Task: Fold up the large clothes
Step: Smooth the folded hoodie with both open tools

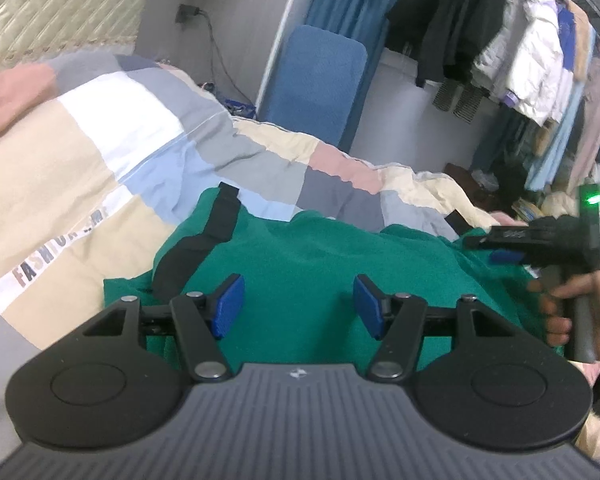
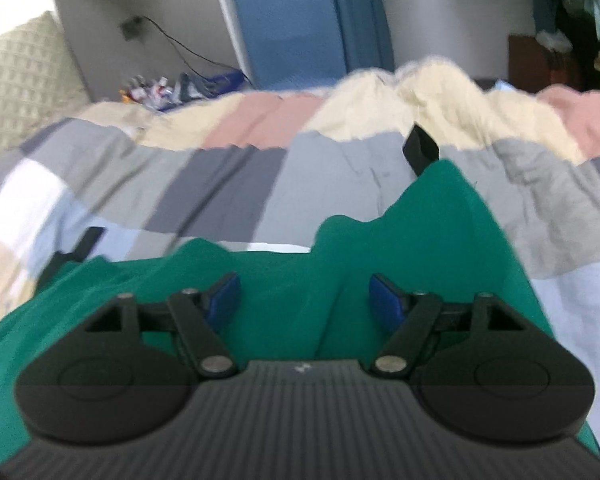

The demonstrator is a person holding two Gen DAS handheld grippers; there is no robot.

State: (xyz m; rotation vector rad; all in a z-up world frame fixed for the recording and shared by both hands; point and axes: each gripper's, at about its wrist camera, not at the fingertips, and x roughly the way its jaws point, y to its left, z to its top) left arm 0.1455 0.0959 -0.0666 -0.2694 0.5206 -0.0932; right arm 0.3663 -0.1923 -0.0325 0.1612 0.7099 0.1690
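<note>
A green garment [image 1: 300, 256] with black cuffs [image 1: 204, 236] lies crumpled on a patchwork quilt [image 1: 100, 140]. My left gripper [image 1: 299, 306] is open just above its middle, holding nothing. The right gripper shows at the right of the left wrist view [image 1: 496, 246], held by a hand over the garment's right side. In the right wrist view, my right gripper [image 2: 304, 300] is open above the green garment [image 2: 420, 232], whose sleeve runs away to a black cuff [image 2: 420, 152]. That view is blurred.
The quilt [image 2: 220, 168] covers a bed. Behind it stand a blue padded board [image 1: 316, 80] against the wall, a rack of hanging clothes [image 1: 540, 60] at the right, and clutter with cables [image 2: 172, 88] by the wall socket.
</note>
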